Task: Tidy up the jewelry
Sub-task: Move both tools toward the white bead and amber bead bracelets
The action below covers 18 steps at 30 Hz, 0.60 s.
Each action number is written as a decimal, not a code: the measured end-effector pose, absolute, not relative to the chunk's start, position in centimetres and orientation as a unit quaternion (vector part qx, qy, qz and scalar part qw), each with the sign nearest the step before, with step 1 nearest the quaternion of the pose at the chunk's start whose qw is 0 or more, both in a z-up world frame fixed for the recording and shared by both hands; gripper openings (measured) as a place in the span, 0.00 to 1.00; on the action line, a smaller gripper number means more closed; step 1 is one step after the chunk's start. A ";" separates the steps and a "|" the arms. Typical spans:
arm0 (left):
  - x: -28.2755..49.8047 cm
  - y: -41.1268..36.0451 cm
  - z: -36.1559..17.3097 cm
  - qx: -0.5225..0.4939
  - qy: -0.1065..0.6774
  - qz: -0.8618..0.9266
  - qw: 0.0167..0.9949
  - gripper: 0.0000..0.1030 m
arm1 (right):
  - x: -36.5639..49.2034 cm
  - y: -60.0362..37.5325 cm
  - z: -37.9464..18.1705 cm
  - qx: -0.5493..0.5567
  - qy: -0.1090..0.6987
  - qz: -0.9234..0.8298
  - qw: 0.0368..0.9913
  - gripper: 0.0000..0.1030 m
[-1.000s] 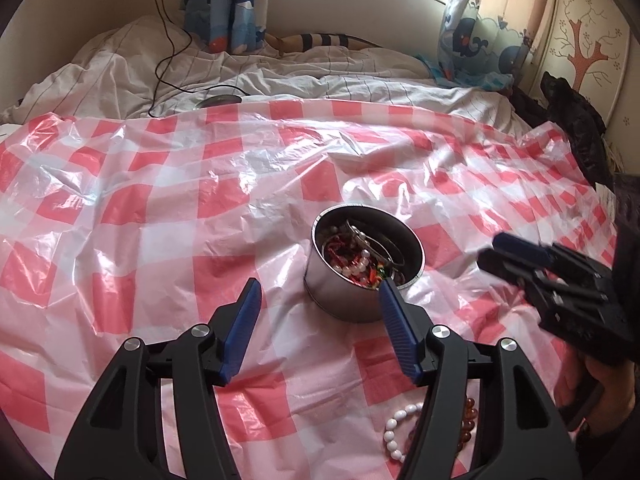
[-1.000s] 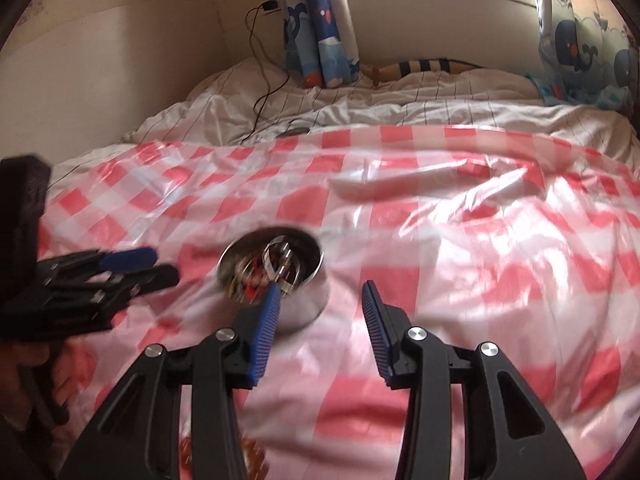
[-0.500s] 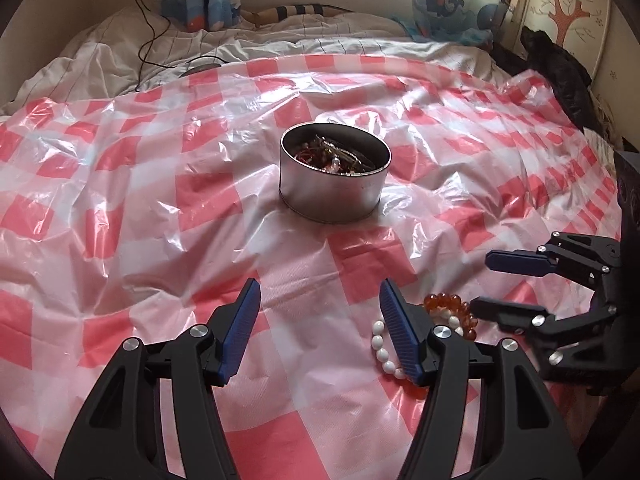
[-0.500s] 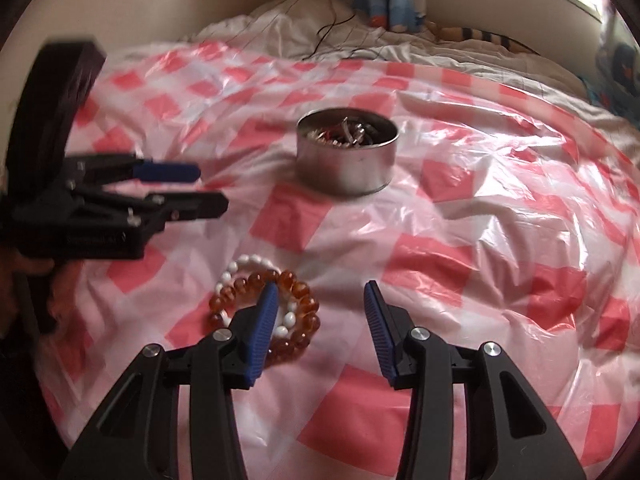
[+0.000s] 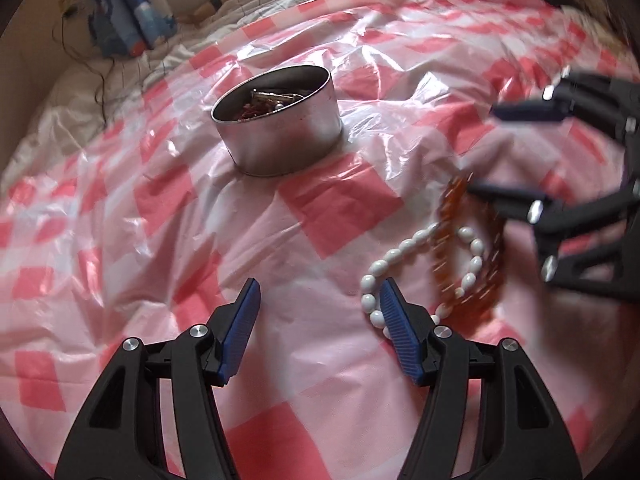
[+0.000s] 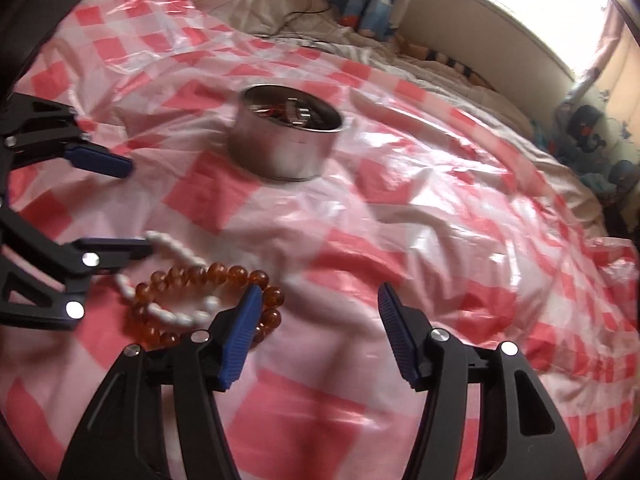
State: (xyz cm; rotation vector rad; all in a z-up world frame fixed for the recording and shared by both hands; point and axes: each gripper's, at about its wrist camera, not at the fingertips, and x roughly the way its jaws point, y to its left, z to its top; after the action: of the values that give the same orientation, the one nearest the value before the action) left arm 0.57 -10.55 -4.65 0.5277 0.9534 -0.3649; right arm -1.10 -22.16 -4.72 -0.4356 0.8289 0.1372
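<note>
A round metal tin (image 5: 278, 120) holding several jewelry pieces sits on the red-and-white checked plastic sheet (image 5: 160, 240); it also shows in the right wrist view (image 6: 286, 136). A white bead bracelet (image 5: 404, 248) and an amber bead bracelet (image 5: 472, 256) lie overlapped on the sheet, nearer than the tin. My left gripper (image 5: 318, 304) is open and empty, its right finger beside the white beads. My right gripper (image 6: 318, 308) is open and empty, its left finger over the amber bracelet (image 6: 208, 276), next to the white beads (image 6: 180, 252).
The sheet covers a bed with a rumpled white duvet (image 6: 248, 4) behind. A black cable (image 5: 100, 80) lies on the duvet at the back. Blue patterned curtains (image 6: 372, 0) and a bright window (image 6: 532, 4) stand beyond.
Both grippers have dropped lower and closer to the two bracelets. The tin now sits farther ahead of them. Both stay open.
</note>
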 end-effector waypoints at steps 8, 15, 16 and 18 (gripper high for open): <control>2.0 -7.1 -1.8 0.177 0.431 -0.136 0.874 0.62 | -0.7 -26.1 -2.3 -0.042 0.410 0.169 0.895 0.56; 2.0 -7.5 -3.0 0.160 0.455 -0.178 0.858 0.60 | 0.4 -26.7 -4.0 -0.015 0.449 0.178 0.876 0.43; 2.1 -7.6 -3.1 0.160 0.456 -0.180 0.857 0.58 | 0.4 -26.5 -4.0 -0.013 0.449 0.181 0.875 0.43; 2.2 -7.7 -3.6 0.157 0.463 -0.181 0.853 0.55 | 0.2 -26.1 -4.3 -0.018 0.449 0.181 0.875 0.43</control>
State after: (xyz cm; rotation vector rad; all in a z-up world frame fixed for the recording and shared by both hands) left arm 2.24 -7.65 -3.58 0.3311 0.9747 -0.3806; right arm 0.19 -26.09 -4.29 -0.0376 0.9383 0.3785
